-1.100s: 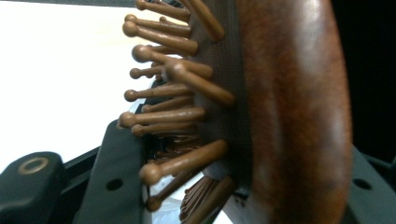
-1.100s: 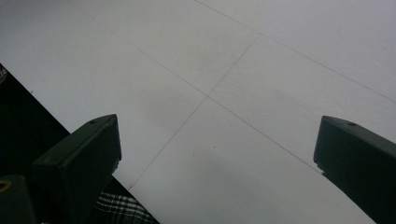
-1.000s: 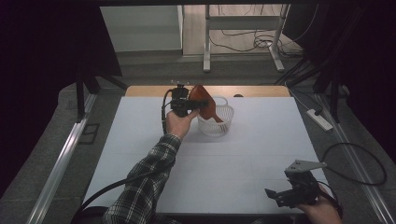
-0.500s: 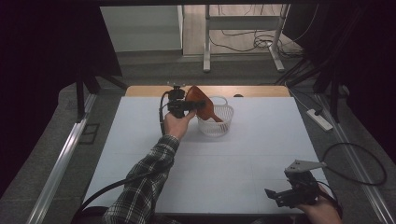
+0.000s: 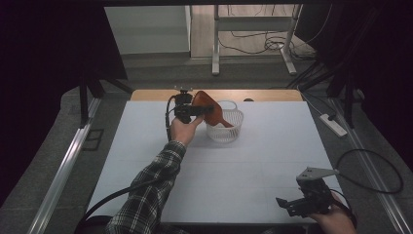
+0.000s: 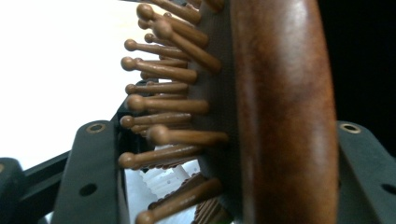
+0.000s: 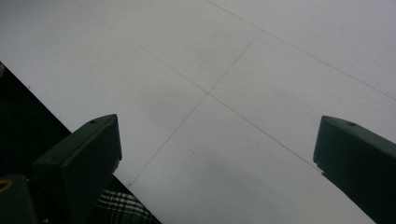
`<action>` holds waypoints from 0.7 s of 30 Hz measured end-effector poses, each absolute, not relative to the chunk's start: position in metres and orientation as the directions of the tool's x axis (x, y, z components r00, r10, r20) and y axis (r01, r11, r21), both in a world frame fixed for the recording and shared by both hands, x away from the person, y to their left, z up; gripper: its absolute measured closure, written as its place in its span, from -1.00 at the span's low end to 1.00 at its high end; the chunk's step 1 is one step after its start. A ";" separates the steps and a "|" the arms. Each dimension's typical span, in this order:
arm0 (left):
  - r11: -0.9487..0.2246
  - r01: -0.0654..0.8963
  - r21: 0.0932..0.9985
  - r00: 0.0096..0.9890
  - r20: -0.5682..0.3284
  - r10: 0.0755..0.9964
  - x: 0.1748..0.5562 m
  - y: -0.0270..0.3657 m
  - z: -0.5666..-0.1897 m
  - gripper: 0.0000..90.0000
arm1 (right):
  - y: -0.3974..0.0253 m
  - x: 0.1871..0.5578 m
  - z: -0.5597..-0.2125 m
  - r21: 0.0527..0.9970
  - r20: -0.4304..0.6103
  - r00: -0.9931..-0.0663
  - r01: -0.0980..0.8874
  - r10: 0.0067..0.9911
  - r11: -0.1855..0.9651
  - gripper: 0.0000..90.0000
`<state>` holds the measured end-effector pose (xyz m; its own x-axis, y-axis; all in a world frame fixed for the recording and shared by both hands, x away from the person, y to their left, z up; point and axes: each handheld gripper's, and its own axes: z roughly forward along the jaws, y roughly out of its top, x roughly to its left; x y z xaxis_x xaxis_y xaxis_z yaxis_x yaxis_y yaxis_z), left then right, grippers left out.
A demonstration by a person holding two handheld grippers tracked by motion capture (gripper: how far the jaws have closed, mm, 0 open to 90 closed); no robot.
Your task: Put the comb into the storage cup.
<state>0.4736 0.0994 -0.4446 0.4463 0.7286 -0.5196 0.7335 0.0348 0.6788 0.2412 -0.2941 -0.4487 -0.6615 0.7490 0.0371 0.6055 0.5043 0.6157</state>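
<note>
At the upper centre of the high view, your left gripper [image 5: 207,110] holds a wooden hairbrush [image 5: 210,106] clamped between its jaws, the brush tilted with its lower end dipping into the white basket [image 5: 229,132] that stands on the white table [image 5: 146,146] near the far edge. Your left hand [image 5: 182,129] sits just left of the basket, with the plaid sleeve [image 5: 151,190] running down toward the bottom of the frame. At the lower right of the same view, your right gripper [image 5: 288,206] rests low over the near edge of the table, well apart from the basket, its jaws spread and holding nothing. From the left gripper view, the hairbrush [image 6: 280,116] fills the centre and right of the frame, its round-tipped wooden bristles [image 6: 163,105] pointing toward the left, with one black jaw on each side of it; a bit of the basket shows at the bottom between the bristles. From the right gripper view, both jaws stand wide apart at the lower corners over the bare table [image 7: 233,70], and a patch of plaid cloth [image 7: 121,205] shows at the lower left.
</note>
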 end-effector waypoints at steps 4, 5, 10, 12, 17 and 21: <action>0.024 0.728 0.685 0.453 -0.506 0.734 0.473 0.099 -0.443 -0.19 | -0.294 0.241 -0.449 0.615 0.037 -0.662 0.606 0.749 0.505 -0.98; 0.021 0.726 0.688 0.456 -0.503 0.734 0.473 0.099 -0.443 -0.23 | -0.294 0.241 -0.449 0.614 0.037 -0.662 0.606 0.749 0.505 -0.98; 0.006 0.713 0.701 0.466 -0.480 0.743 0.472 0.096 -0.441 -0.41 | -0.294 0.241 -0.449 0.614 0.035 -0.662 0.606 0.749 0.506 -0.98; -0.001 0.706 0.708 0.469 -0.467 0.750 0.472 0.095 -0.440 -0.44 | -0.294 0.241 -0.449 0.614 0.035 -0.661 0.606 0.749 0.506 -0.98; -0.041 0.686 0.727 0.484 -0.413 0.771 0.471 0.094 -0.436 -0.63 | -0.294 0.241 -0.449 0.616 0.035 -0.658 0.606 0.752 0.503 -0.98; -0.062 0.681 0.730 0.482 -0.383 0.788 0.470 0.094 -0.434 -0.75 | -0.294 0.241 -0.448 0.617 0.032 -0.659 0.604 0.752 0.503 -0.98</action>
<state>0.4703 0.0941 -0.4335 0.4823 0.7879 -0.3828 0.6809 -0.0623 0.7297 0.2409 -0.2941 -0.4484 -0.6587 0.7517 0.0319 0.6044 0.5034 0.6174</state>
